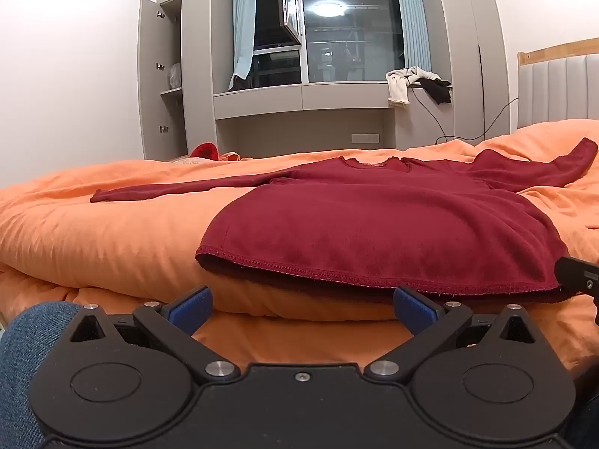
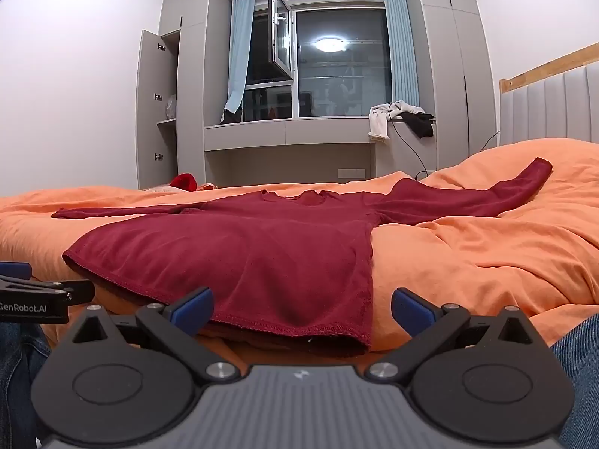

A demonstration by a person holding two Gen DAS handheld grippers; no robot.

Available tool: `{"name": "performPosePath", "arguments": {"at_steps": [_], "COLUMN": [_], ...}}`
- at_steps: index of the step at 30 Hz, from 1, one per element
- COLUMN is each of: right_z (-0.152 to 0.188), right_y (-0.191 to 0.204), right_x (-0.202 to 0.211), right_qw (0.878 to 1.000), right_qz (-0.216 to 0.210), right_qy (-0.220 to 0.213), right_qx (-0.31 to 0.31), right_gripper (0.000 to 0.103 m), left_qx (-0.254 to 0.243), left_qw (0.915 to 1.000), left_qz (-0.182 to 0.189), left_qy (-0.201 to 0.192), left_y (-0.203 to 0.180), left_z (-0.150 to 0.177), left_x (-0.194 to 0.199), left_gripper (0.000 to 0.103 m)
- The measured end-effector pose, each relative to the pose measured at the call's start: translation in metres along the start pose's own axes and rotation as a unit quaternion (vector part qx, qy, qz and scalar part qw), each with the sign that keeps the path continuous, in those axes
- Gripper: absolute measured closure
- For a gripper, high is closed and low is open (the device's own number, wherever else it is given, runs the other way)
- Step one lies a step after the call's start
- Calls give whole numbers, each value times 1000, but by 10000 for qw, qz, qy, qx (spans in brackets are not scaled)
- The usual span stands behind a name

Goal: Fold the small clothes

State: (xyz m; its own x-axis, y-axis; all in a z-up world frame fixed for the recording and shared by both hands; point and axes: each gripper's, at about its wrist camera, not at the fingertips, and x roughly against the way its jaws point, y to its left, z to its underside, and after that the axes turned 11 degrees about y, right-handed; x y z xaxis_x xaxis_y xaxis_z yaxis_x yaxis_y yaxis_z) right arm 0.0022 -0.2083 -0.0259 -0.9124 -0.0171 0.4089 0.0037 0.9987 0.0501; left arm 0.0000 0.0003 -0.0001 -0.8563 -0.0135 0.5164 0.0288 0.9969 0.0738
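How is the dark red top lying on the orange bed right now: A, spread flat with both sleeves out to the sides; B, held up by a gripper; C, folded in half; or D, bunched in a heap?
A: the dark red top lies flat, sleeves outstretched.

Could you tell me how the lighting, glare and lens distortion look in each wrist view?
Left wrist view: ceiling lamp glares in the window, dark vignette corners, walls bowed by the fisheye, red top sharp and evenly lit. Right wrist view: same lamp reflection, curved cabinet edges, soft shadow under the hem.
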Motion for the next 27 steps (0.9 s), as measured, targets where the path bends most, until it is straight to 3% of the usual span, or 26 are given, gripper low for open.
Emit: {"name": "performPosePath", "arguments": {"at_steps": [27], "right_z": [0], "right_y": [0], "right_x": [0], "right_qw": [10000], "right_qz": [13], "right_qy": [12], "right_qx": [9], "right_gripper": [0], "left_qx": [-43], "left_qw": [10000], "left_qz": [-56], "left_qy": [14], "left_y": [1], "left_z": [2], "left_x": [-2], "left_gripper": [0]}}
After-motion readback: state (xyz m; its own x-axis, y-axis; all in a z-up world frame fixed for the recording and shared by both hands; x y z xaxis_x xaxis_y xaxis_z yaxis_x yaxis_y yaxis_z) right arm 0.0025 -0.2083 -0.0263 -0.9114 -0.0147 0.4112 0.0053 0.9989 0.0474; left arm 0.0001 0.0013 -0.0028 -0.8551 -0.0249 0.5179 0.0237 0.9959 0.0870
